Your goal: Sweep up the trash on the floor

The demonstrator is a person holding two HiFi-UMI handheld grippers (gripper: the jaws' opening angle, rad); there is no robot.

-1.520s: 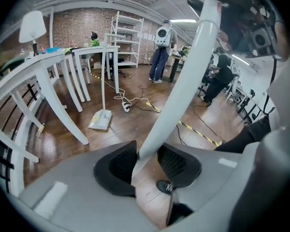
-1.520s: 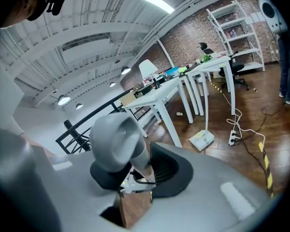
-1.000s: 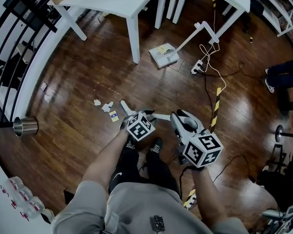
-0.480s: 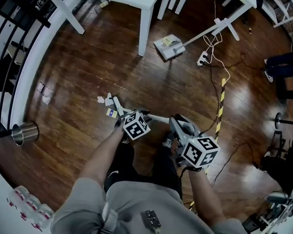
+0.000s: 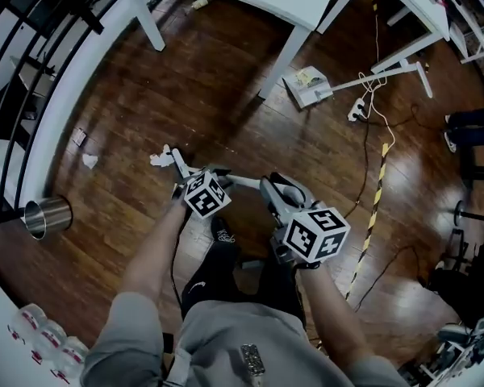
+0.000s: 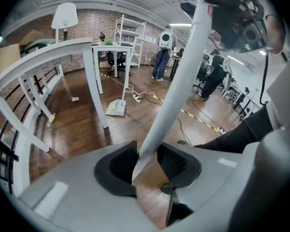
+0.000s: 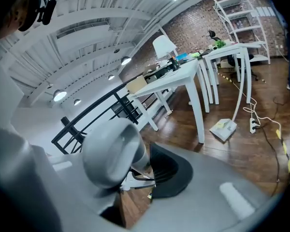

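Okay, now bringing the broom head [image 5: 177, 163] right beside the paper scraps [image 5: 158, 159], closer than before, well apart from the dustpan [image 5: 310, 88]. Clamping the handle [image 6: 179, 81] with left gripper [image 6: 147, 163] and right gripper [image 7: 136, 174]. Barely started gathering.

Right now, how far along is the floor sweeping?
Done: nothing looks collected yet. In hand: the left gripper and right gripper are both shut on the broom, whose head sits beside white scraps. Left: those scraps, a crumpled paper and a small card lie loose on the floor; the dustpan lies by a table leg.
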